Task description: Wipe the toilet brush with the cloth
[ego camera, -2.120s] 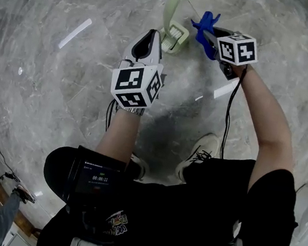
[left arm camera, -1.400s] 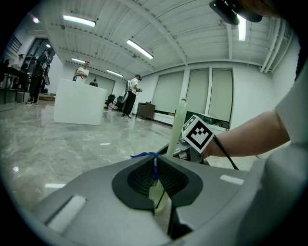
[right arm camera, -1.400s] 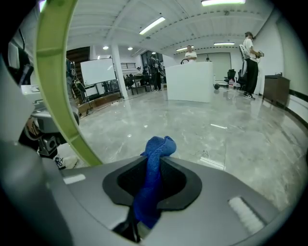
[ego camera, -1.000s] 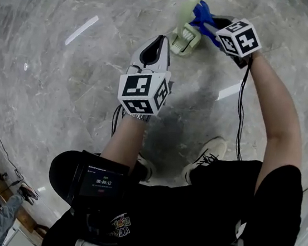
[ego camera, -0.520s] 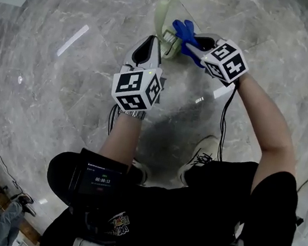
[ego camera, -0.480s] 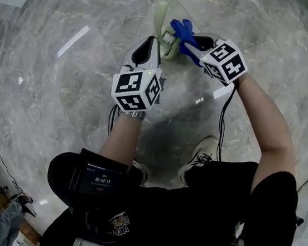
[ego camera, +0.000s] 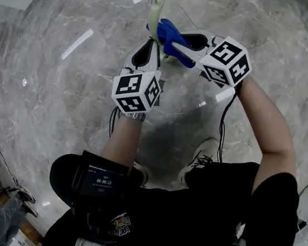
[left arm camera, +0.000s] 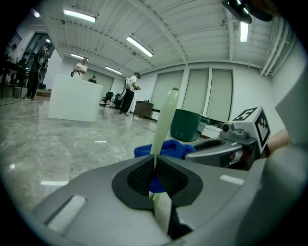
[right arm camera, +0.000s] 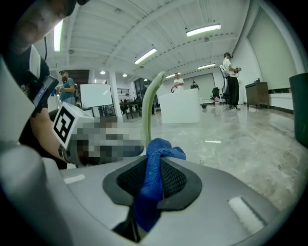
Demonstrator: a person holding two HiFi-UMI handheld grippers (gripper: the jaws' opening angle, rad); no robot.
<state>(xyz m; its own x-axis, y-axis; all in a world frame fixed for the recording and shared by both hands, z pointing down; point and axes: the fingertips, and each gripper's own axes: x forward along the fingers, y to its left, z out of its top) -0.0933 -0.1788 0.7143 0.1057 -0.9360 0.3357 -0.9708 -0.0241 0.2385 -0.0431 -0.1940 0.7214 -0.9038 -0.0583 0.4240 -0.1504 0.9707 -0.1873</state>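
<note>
Head view: the left gripper [ego camera: 152, 45] pinches the pale green toilet brush [ego camera: 155, 12] by its slim handle, which rises over the grey marble floor [ego camera: 60, 107]. The right gripper [ego camera: 175, 45] brings a blue cloth [ego camera: 170, 33] against it.

Left gripper view: jaws shut tight on the handle [left arm camera: 163, 120], with the cloth [left arm camera: 166, 148] bunched just beyond. A green bin [left arm camera: 186, 125] and a white counter [left arm camera: 74, 98] stand well off, bare floor between.

Right gripper view: jaws clamped on the crumpled cloth [right arm camera: 156, 153], handle [right arm camera: 148, 110] curving up just behind it, wide floor to the right.
</note>
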